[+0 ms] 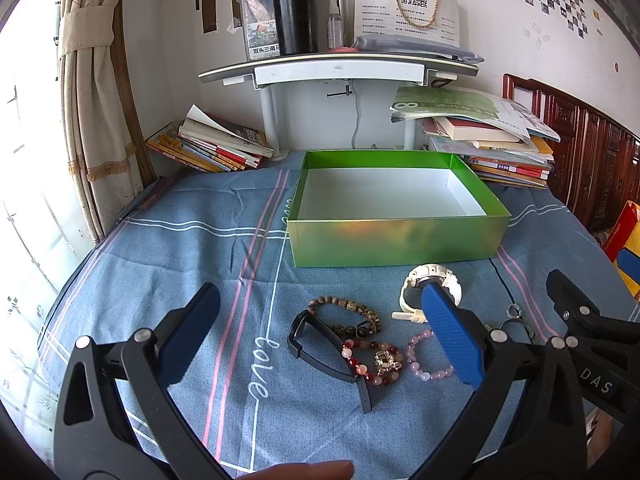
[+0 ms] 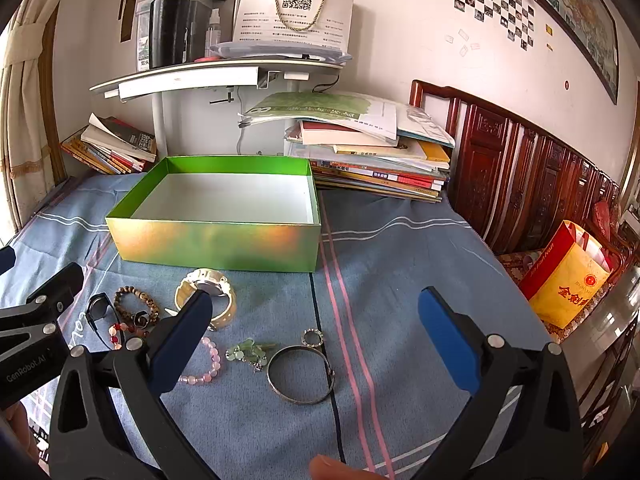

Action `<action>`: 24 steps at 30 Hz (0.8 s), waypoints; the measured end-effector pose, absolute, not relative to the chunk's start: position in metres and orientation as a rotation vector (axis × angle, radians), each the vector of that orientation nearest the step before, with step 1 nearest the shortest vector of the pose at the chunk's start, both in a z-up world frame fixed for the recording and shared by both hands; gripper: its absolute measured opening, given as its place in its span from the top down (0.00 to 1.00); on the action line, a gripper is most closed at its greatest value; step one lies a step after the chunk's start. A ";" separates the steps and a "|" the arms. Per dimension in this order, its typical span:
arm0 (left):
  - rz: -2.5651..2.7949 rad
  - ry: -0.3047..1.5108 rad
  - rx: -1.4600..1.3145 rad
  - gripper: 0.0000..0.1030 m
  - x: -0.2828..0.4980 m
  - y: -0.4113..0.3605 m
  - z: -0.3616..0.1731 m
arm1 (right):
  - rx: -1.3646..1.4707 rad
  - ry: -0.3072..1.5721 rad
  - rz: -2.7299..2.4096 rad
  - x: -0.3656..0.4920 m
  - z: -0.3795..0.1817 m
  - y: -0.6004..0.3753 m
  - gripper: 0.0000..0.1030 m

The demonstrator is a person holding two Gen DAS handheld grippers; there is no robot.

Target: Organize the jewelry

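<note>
- The left gripper (image 1: 320, 336) hangs with its jaws spread wide and nothing between them, its blue pads (image 1: 450, 334) above the blue cloth (image 1: 168, 264).
- The right gripper (image 2: 316, 340) is likewise spread wide and holds nothing (its left pad overlaps the white watch in the right wrist view, though contact cannot be told).
- The landmark is the green box (image 1: 396, 240), open-topped and white inside, sitting on the cloth with nothing in it.
- Just in front of the box's near wall lies the white watch (image 1: 412, 286), apart from the box.
- Nearer the cameras than the watch, and left of it, lie a brown bead bracelet (image 1: 344, 308), a black band watch (image 1: 320, 340) and a red and white bead bracelet (image 1: 372, 364), touching one another in a cluster.
- A pink bead bracelet (image 2: 208, 360) lies in front of the watch, further from the box.
- To its right lie a pale green beaded piece (image 2: 244, 352), a silver bangle (image 2: 300, 374) and a small ring (image 2: 312, 337), the ring just beside the bangle's far edge.
- Behind the box stand stacks of books (image 2: 376, 160) at either side of a white shelf (image 1: 340, 70).
</note>
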State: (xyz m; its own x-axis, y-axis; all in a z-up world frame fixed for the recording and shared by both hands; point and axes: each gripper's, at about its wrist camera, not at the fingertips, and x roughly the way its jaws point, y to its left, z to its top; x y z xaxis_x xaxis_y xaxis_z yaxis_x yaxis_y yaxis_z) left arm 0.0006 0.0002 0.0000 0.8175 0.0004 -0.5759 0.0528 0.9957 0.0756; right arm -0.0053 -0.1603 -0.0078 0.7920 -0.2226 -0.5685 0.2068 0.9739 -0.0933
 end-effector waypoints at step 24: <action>-0.029 0.612 0.090 0.03 0.000 0.000 0.000 | -0.021 0.614 -0.230 -0.008 -0.008 -0.162 0.03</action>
